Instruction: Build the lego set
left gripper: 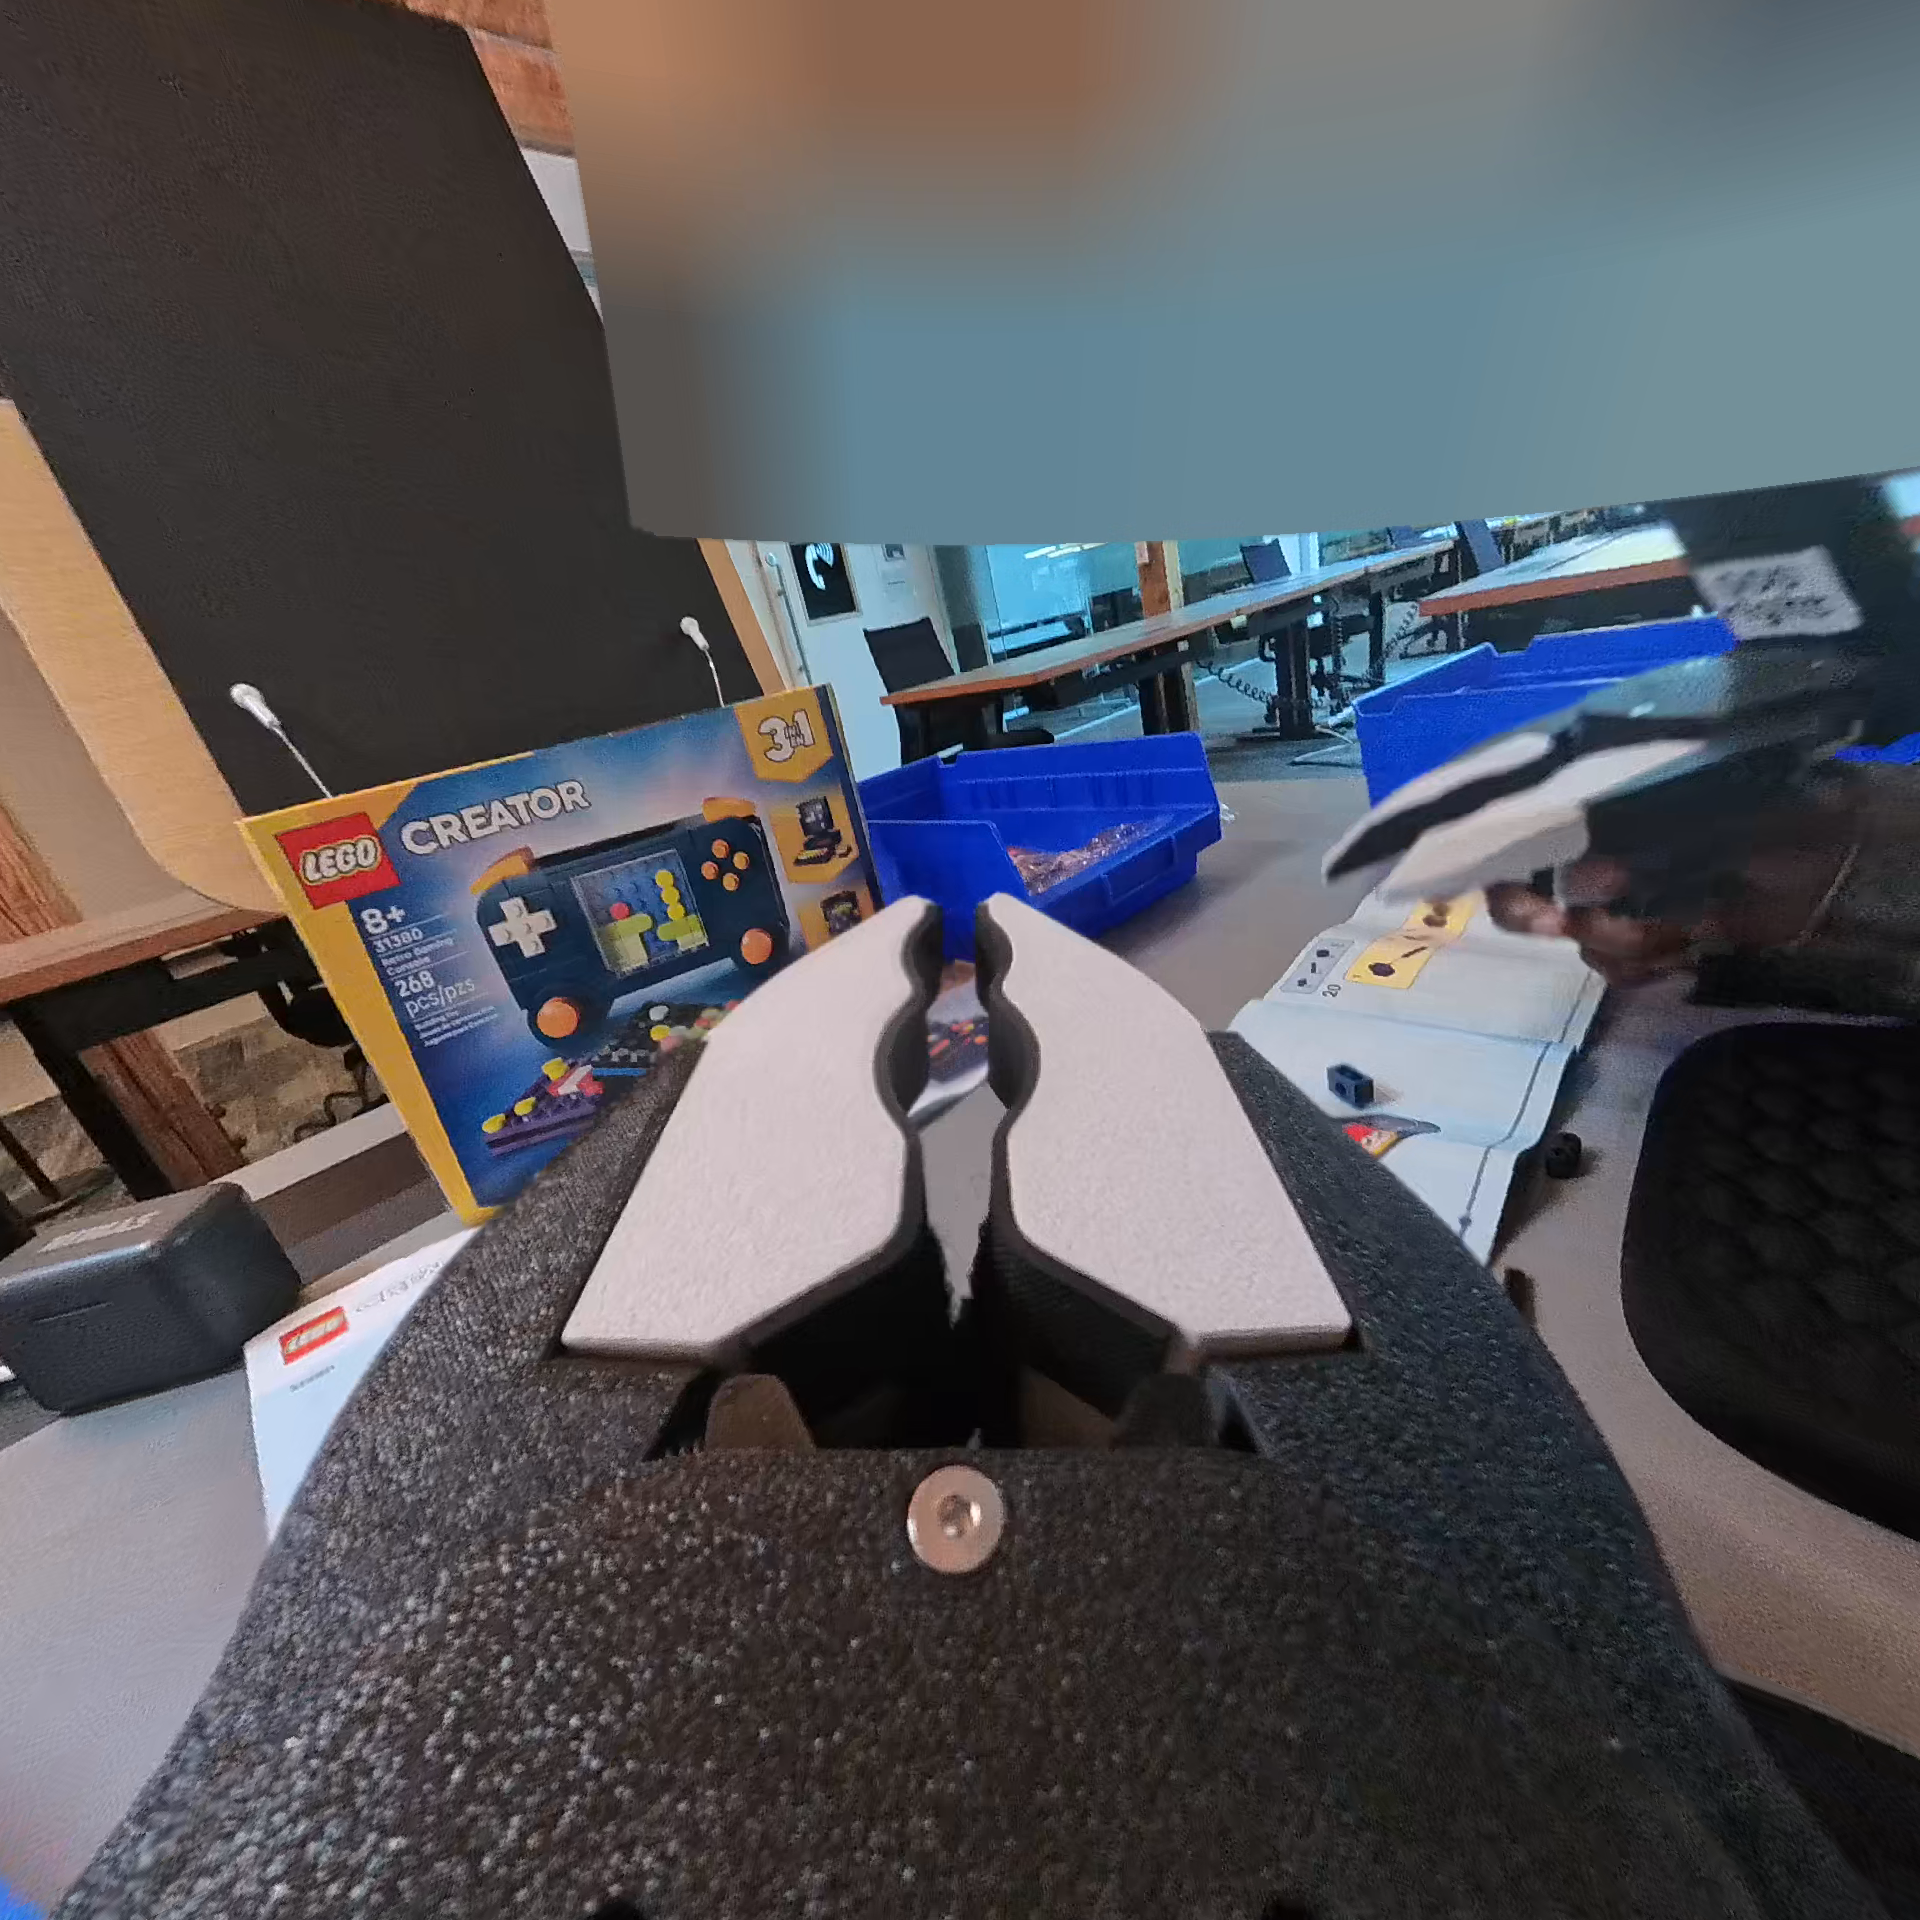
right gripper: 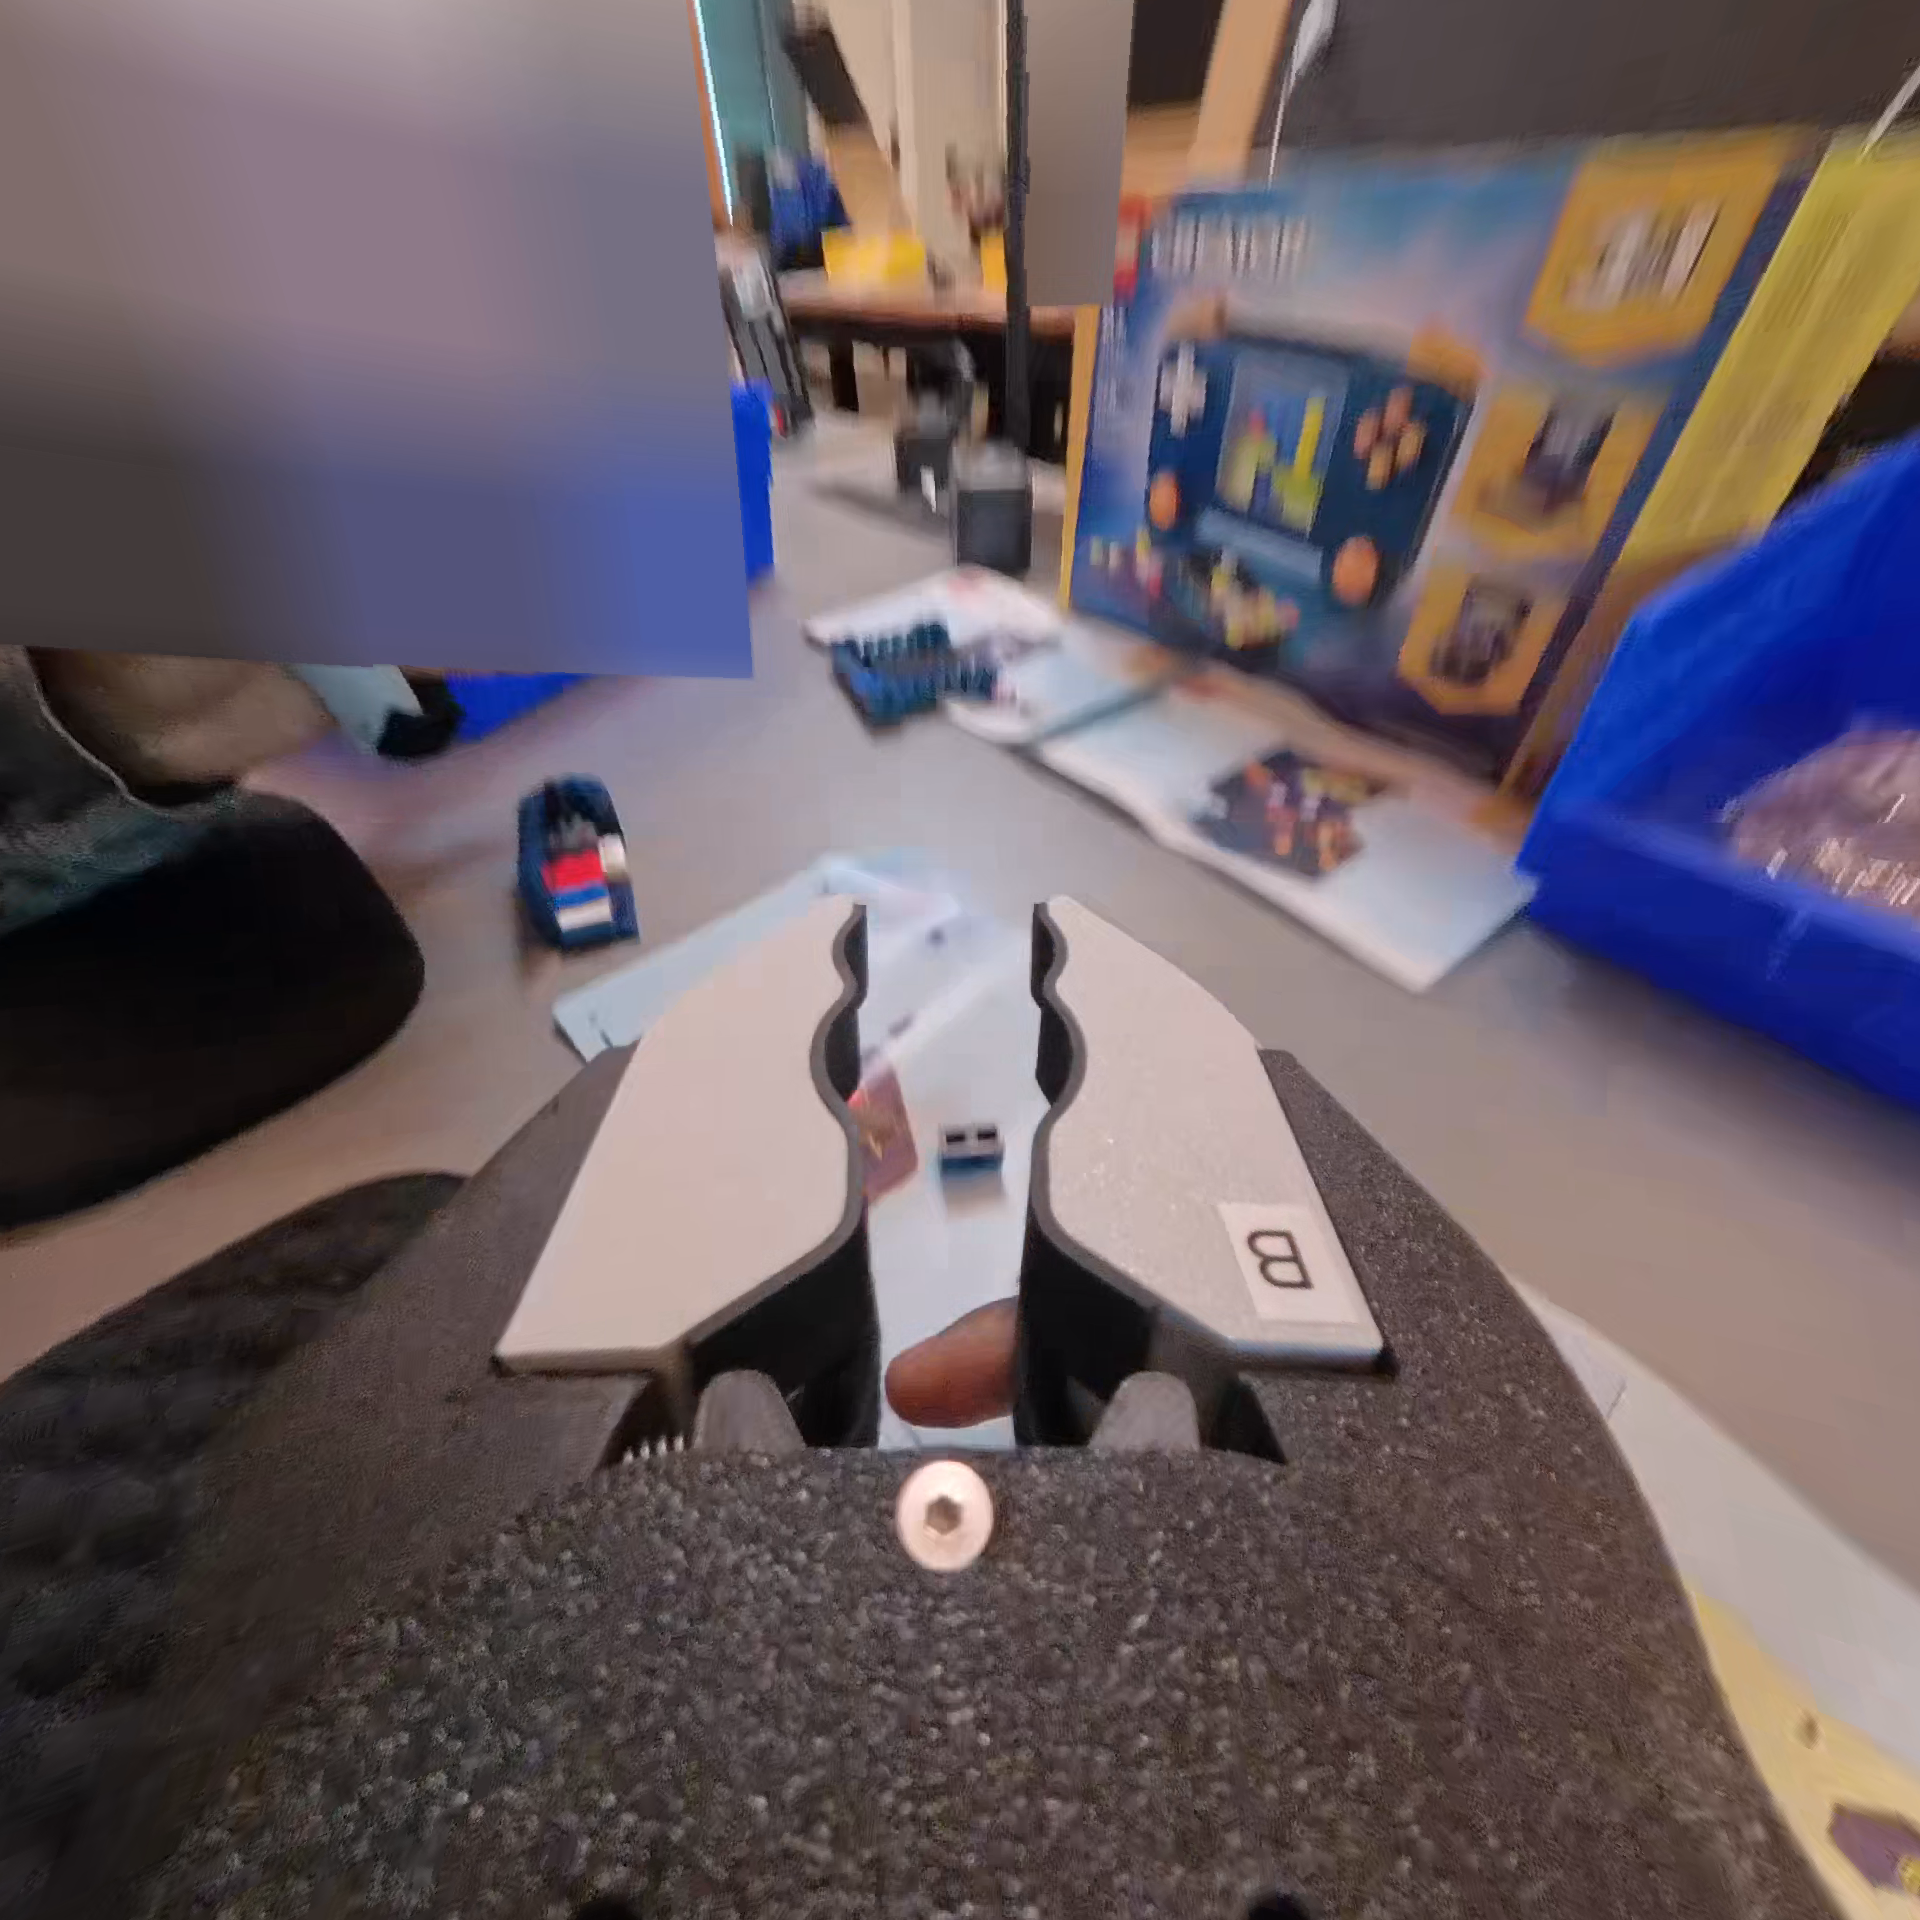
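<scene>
Left wrist view, jaws: the left gripper (left gripper: 958, 920) has its jaws nearly together, only a thin slit between the pads, nothing in it; it is lifted off the tabletop (left gripper: 1299, 894).
Left wrist view, behind the jaws: a toy-brick box (left gripper: 540, 935) stands upright at centre left, probably propped to show its picture; a blue bin (left gripper: 1091, 821) sits just right of it.
Left wrist view, right side: an open instruction booklet (left gripper: 1455, 1029) lies flat, likely for reading, with a small dark blue brick (left gripper: 1350, 1083) on it; the right gripper (left gripper: 1455, 831) hangs blurred above it.
Right wrist view, jaws: the right gripper (right gripper: 948, 920) is partly open and bare; the same small brick (right gripper: 971, 1143) lies on the booklet page (right gripper: 935, 1039) below the gap, untouched.
Right wrist view, left of centre: a small blue, red and white brick assembly (right gripper: 577, 862) rests on the tabletop.
Only in the left view: the right gripper from outside.
Only in the right view: the brick assembly, a second booklet (right gripper: 1299, 821) before the box (right gripper: 1351, 416), and a fingertip (right gripper: 951, 1361) behind the jaws.
</scene>
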Action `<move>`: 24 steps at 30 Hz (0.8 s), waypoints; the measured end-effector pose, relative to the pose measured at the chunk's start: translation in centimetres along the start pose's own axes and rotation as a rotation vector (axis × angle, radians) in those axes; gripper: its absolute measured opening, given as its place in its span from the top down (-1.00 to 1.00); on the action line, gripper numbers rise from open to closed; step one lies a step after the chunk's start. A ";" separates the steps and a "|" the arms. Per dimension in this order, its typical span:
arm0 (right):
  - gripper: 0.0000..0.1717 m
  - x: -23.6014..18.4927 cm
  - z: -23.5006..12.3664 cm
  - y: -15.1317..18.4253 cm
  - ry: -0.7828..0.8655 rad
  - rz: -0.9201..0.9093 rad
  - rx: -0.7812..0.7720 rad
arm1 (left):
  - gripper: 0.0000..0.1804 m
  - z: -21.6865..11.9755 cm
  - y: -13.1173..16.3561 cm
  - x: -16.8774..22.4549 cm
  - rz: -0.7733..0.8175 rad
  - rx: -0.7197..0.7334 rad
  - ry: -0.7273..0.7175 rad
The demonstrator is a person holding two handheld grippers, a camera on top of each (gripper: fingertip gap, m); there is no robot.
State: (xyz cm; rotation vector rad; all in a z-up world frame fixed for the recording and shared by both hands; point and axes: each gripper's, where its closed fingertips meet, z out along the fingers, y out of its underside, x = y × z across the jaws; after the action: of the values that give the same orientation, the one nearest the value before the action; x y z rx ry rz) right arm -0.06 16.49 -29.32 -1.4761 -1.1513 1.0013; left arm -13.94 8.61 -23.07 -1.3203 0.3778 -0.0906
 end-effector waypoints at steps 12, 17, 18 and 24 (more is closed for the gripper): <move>0.81 0.8 1.8 7.9 0.051 -0.021 -0.479 | 0.78 0.3 0.0 0.8 0.009 -0.004 0.032; 0.81 0.9 1.3 1.9 0.044 -0.016 -0.102 | 0.70 0.8 -4.9 2.3 -0.571 0.193 0.201; 0.81 0.0 0.7 -0.7 -0.014 0.011 0.062 | 0.69 1.0 -5.7 2.9 -0.741 0.219 0.266; 0.82 -6.5 -2.0 -7.9 -0.341 -0.016 0.602 | 0.67 2.8 -4.0 8.3 -1.536 0.143 0.608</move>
State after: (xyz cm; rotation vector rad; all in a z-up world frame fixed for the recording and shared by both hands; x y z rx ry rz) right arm -0.87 10.34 -20.96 -0.8357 -0.9663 1.4708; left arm -4.68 7.88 -20.46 -1.1447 -0.2243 -1.7813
